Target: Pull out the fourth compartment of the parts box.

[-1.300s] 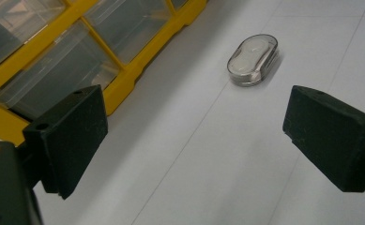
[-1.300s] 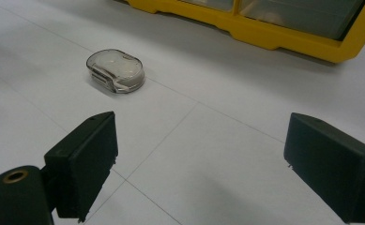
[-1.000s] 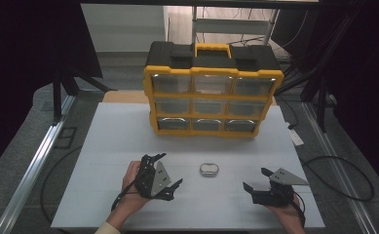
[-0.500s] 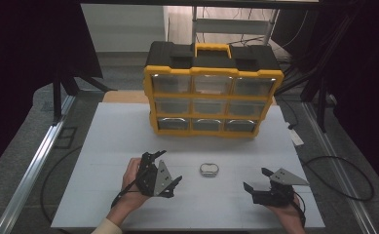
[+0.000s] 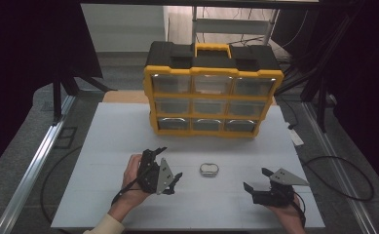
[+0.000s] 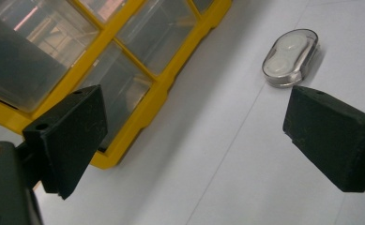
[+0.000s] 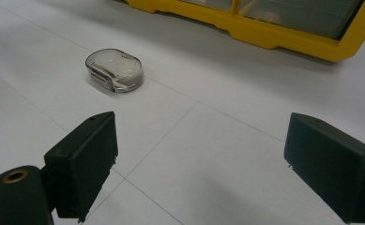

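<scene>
A small clear oval case [image 5: 209, 169] lies on the white table [image 5: 104, 136], between my two grippers. In the left gripper view the case [image 6: 290, 57] sits ahead and to the right, beyond the right jaw. In the right gripper view the case [image 7: 115, 70] lies ahead on the left. My left gripper [image 5: 169, 165] is open and rolled onto its side, left of the case, holding nothing. Near the table's front edge, my right gripper [image 5: 256, 179] stands open and holds nothing, right of the case. A yellow and black drawer organizer [image 5: 211, 90] stands at the back.
The organizer's clear drawers [image 6: 124, 84] are all shut, and its yellow base [image 7: 283, 35] runs across the far side. Cables [image 5: 340, 168] trail off the table at the right. Metal rails [image 5: 31, 165] flank the table.
My left gripper has shifted slightly toward the left and back, staying open. The right gripper and the case have not moved.
</scene>
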The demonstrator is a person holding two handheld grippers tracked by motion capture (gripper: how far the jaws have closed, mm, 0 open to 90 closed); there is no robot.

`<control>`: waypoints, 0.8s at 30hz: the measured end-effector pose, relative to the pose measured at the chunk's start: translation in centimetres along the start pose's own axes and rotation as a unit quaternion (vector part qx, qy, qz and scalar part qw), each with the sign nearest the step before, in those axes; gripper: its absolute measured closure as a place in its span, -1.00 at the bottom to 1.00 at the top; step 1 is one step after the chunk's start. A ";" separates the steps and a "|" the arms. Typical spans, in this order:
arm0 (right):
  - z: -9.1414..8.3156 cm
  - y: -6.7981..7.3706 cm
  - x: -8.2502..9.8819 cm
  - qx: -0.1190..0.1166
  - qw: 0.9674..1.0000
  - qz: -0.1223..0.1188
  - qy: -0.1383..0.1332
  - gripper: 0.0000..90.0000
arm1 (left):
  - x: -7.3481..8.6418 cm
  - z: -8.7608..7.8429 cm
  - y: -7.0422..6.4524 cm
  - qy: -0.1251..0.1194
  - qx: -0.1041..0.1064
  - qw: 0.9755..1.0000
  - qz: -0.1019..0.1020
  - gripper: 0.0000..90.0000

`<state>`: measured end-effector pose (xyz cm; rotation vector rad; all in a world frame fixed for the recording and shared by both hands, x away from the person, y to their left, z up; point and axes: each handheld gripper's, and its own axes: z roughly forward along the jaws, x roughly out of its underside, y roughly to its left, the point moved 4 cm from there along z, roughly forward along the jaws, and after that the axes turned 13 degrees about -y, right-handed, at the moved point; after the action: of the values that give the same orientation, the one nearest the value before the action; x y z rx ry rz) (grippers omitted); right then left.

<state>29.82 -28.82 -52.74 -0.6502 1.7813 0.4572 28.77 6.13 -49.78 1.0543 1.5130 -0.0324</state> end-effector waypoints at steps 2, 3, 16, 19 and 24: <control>0.0 0.0 0.0 0.000 1.000 0.000 0.000 -0.76 | -0.2 0.1 0.1 -0.001 -0.003 1.000 0.005 -0.84; 0.0 0.0 0.0 0.001 1.000 0.001 0.000 -0.76 | -0.2 0.1 0.2 -0.001 -0.004 1.000 0.005 -0.84; 0.0 0.0 0.0 0.001 1.000 0.001 0.001 -0.76 | -0.5 0.6 1.3 0.003 -0.015 1.000 0.013 -0.83; 0.0 0.0 0.0 0.001 1.000 0.000 0.001 -0.76 | -0.5 0.8 1.6 0.006 -0.018 1.000 0.017 -0.83; 0.0 -0.1 0.1 0.002 1.000 0.001 0.001 -0.76 | -0.9 1.0 2.1 0.006 -0.021 0.999 0.025 -0.83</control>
<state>29.84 -28.89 -52.79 -0.6461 1.7851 0.4554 30.66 6.25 -48.18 1.0589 1.4926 0.0408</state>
